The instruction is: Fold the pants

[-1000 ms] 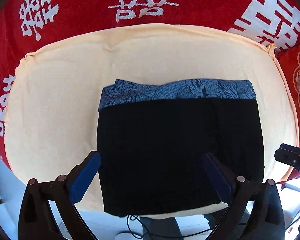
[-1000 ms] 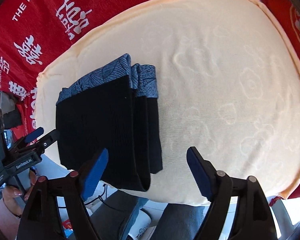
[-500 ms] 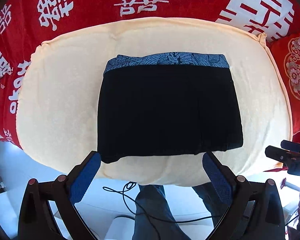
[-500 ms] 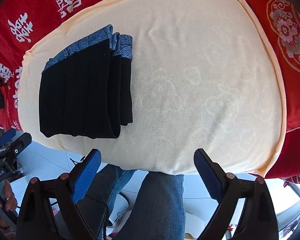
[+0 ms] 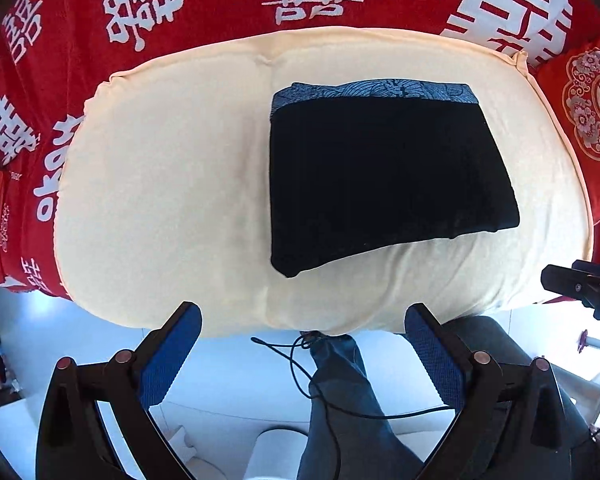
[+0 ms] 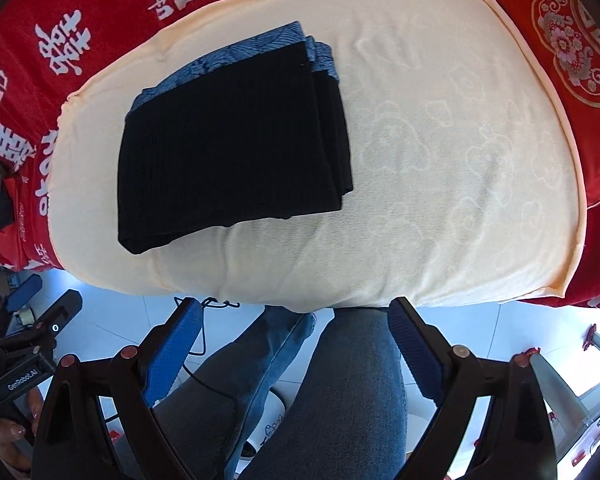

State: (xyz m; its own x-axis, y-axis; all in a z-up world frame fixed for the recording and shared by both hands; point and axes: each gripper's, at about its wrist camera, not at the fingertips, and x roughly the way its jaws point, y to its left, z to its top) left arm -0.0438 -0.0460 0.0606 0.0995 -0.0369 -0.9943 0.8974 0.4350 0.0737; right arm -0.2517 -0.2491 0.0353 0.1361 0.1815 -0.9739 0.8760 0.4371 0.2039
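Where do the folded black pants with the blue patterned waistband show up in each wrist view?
Left wrist: folded black pants lie right of centre, waistband at the top edge.
Right wrist: folded black pants lie left of centre, stacked layers showing along their right side.
Shared landmark: the cream cushion under them, on red bedding with white characters.

Two cameras looking down from high up

Each sits on a hand tool, looks almost straight down, and both see the folded pants (image 5: 384, 176) (image 6: 236, 136) on the cream cushion (image 5: 160, 184) (image 6: 452, 160).
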